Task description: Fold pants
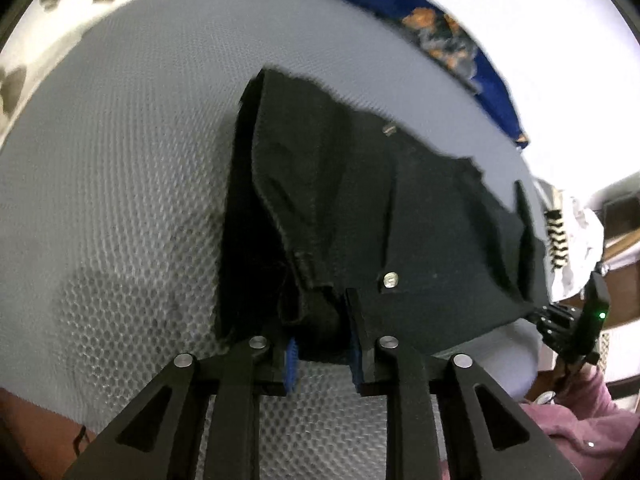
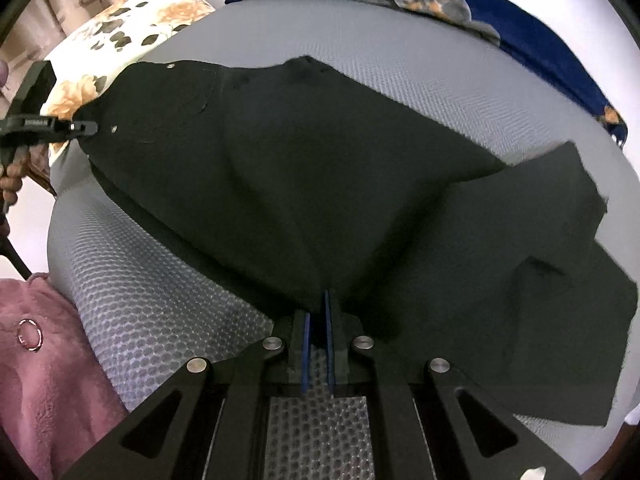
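left gripper [image 1: 322, 360]: fingers sat a little apart with the waistband end of the black pants [image 1: 360, 208] bunched between them. Looked like a loose-ish hold, and I couldn't tell if the pads really bit.
right gripper [image 2: 316, 344]: fingers clenched tight on a pinch of the pants' near edge, blue pads nearly meeting.
pants: spread across the grey mesh mattress [image 2: 160, 320], lifted along the edge both grippers held, legs trailing off to the right and still rumpled.
rivet [image 1: 391, 280]: just past the left fingers, so that grip was at the pocket corner.
further back: floral pillow [image 2: 132, 28] and a blue floral blanket [image 2: 520, 12] at the mattress's far edge, well clear of the pants.
person: pink fleece sleeve [image 2: 48, 360] low at the side.
what could go wrong: if that left hold was as slack as it looked, the thick waistband could slip out mid-fold and leave a crooked crease. The loose leg could also drag and bunch under.
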`<state>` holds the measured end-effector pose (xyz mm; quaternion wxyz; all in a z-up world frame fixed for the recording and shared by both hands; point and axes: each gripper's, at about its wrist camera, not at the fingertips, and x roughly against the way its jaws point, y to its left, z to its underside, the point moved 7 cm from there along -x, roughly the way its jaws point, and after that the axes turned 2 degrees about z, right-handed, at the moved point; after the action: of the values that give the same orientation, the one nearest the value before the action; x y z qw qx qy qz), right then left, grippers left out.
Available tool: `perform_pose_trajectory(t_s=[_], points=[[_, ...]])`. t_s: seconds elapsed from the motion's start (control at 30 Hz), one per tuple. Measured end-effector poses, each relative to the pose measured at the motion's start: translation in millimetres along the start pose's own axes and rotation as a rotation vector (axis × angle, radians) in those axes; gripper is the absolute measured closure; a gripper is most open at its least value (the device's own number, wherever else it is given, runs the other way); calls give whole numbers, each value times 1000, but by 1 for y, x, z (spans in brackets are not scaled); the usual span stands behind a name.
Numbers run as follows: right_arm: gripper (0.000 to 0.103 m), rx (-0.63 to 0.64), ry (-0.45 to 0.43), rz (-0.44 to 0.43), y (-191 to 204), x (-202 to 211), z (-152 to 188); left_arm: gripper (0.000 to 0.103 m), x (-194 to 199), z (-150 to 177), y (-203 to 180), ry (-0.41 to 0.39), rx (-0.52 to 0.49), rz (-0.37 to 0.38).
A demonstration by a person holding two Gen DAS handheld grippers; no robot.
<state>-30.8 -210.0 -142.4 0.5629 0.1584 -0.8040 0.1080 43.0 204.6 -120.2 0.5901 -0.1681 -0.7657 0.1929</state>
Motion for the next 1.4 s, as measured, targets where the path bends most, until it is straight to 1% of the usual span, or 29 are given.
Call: perform_pose_trajectory(t_s=[0.07,0.1,0.13,0.17,0.2,0.23,0.27,0.3,0.37,0.43,0.5,0.57,0.6,0.7,0.8,0.83,0.87,0.9,0.93,0.97,1.0,1.1,1.2,1.23,1.27,1.33,1.4], points=[[99,-1,23,4,0,-12,4,77,0,-1,0,-10,20,10],[99,-7,19,0,0,-14,4,74,3,0,-1,-12,26,0],[99,-12,16,-6,-1,-14,3,66,4,-1,-2,-14,20,-20],[99,-17,20,-13,-2,-13,3,63,7,-1,-4,-22,7,-40],[99,-18,21,-16,-2,-13,2,57,12,0,-5,-30,-13,-66],[98,-16,20,-17,-1,-13,2,47,15,0,-4,-34,-21,-95],[98,-13,18,-15,-1,-13,3,41,19,1,-3,-44,-29,-133],[97,-11,16,-13,0,-13,3,35,23,1,-2,-55,-35,-155],[96,-13,12,-14,0,-13,3,35,32,4,-5,-79,-62,-186],[96,-25,4,-23,-1,-13,2,35,41,6,-9,-110,-104,-257],[95,-36,-2,-34,-1,-13,2,35,47,9,-12,-114,-158,-301],[95,-43,-6,-40,-2,-13,1,35,50,5,-8,-127,-169,-360],[95,-46,-7,-41,-2,-13,1,35,54,4,-11,-144,-179,-369],[95,-50,-10,-49,-2,-12,0,35,58,-1,-37,-194,-236,-309],[95,-57,-20,-57,-6,-9,-1,35,50,-2,-88,-223,-364,-203],[95,-61,-27,-62,-7,-7,-2,35,43,0,-108,-225,-419,-155],[95,-70,-31,-72,-10,-5,-3,35,34,2,-129,-213,-470,-100],[95,-80,-33,-81,-12,-3,-3,35,25,4,-145,-198,-503,-64],[95,-86,-37,-87,-15,-1,-3,35,10,8,-167,-169,-553,-12],[95,-93,-41,-96,-16,1,-5,35,0,11,-180,-151,-579,14],[95,-97,-44,-100,-17,3,-7,35,-18,16,-201,-115,-626,50],[95,-99,-54,-99,-17,6,-13,35,-57,35,-249,-29,-748,114],[95,-129,-63,-124,-20,10,-16,38,-89,54,-283,28,-871,134],[95,-133,-67,-127,-20,11,-17,45,-97,57,-289,45,-897,129],[95,-134,-73,-128,-21,12,-18,48,-109,61,-294,71,-921,119],[95,-129,-82,-127,-19,14,-20,64,-125,62,-297,111,-923,115],[95,-124,-85,-131,-17,14,-21,71,-138,61,-298,136,-911,101]])
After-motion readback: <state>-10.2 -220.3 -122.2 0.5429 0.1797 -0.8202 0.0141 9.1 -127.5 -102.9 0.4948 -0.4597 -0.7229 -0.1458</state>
